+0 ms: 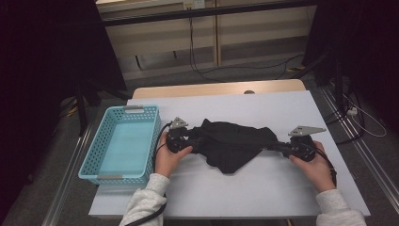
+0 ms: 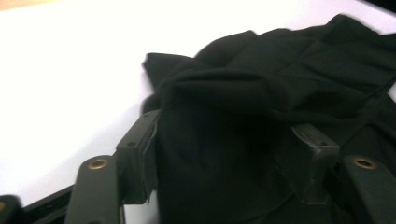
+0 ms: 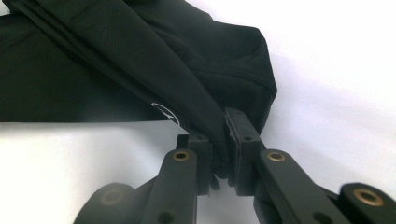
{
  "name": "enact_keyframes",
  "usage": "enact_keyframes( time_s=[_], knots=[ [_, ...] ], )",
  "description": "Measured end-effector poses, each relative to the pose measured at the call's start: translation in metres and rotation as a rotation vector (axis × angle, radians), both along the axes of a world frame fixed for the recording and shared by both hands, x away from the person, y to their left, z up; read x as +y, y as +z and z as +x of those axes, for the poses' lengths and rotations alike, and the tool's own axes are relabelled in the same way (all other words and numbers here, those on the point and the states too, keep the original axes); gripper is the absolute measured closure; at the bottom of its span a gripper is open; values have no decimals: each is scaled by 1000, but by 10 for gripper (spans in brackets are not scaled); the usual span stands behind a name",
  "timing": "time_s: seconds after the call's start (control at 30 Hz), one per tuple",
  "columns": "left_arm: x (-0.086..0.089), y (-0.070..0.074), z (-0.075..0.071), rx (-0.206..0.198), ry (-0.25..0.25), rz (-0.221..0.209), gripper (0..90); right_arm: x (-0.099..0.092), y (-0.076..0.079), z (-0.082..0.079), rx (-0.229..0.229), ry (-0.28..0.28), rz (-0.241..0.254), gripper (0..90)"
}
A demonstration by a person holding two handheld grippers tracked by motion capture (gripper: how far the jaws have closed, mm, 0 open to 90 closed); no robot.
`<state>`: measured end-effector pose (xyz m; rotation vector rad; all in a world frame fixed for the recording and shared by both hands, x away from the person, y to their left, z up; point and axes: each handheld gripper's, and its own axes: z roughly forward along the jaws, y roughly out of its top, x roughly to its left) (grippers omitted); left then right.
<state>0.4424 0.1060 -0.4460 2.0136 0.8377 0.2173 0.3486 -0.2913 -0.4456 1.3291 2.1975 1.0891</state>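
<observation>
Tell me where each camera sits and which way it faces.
High view: above the person's side, looking forward and down on the white table, the blue basket and the black garment; both hands and sleeves show, with the left gripper and right gripper.
Left gripper view: rides the left gripper, looking along its fingers with garment between them.
Right gripper view: rides the right gripper, its fingers pinching a garment fold.
All views share garment and table.
</observation>
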Motion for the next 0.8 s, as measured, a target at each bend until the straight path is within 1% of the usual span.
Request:
enact_keyframes(
  time_s=[0.03,0.1,0.13,0.17,0.23,0.3,0.37,0.4,0.43,0.5,0.57,0.6,0.67,0.73,0.8],
  knots=[
    [-1,1,0,5,-12,7,448,0,-1,0,2,0,0,812],
    [-1,3,-1,-7,-13,9,504,-1,-2,1,9,2,3,807],
    [0,5,-1,-1,-11,-4,548,-1,-3,1,12,4,2,807],
    [1,6,-2,5,-6,-17,557,-1,-3,1,14,6,-1,808],
    [4,8,-3,-2,-5,-22,598,-2,-3,1,16,6,0,808],
    [7,11,-4,12,-5,-33,651,-2,-3,0,12,7,2,808],
    [10,12,-5,14,0,-37,673,-3,-2,0,9,5,8,809],
    [12,13,-6,23,-1,-32,704,-4,-2,0,12,3,10,810],
    [14,14,-6,30,4,-37,750,-4,-2,0,12,4,11,814],
    [18,16,-9,48,8,-26,842,-4,-2,0,12,4,12,823],
    [22,21,-11,49,24,-35,853,-4,-1,0,13,8,20,837],
    [24,24,-12,57,33,-42,856,-4,0,-1,16,14,25,839],
    [28,31,-16,56,63,-47,858,-5,4,-1,15,22,41,841],
    [29,33,-18,73,105,-26,860,-5,8,-2,10,25,60,841],
    [28,25,-18,98,126,-4,861,-3,9,-2,8,25,68,842]
  ],
)
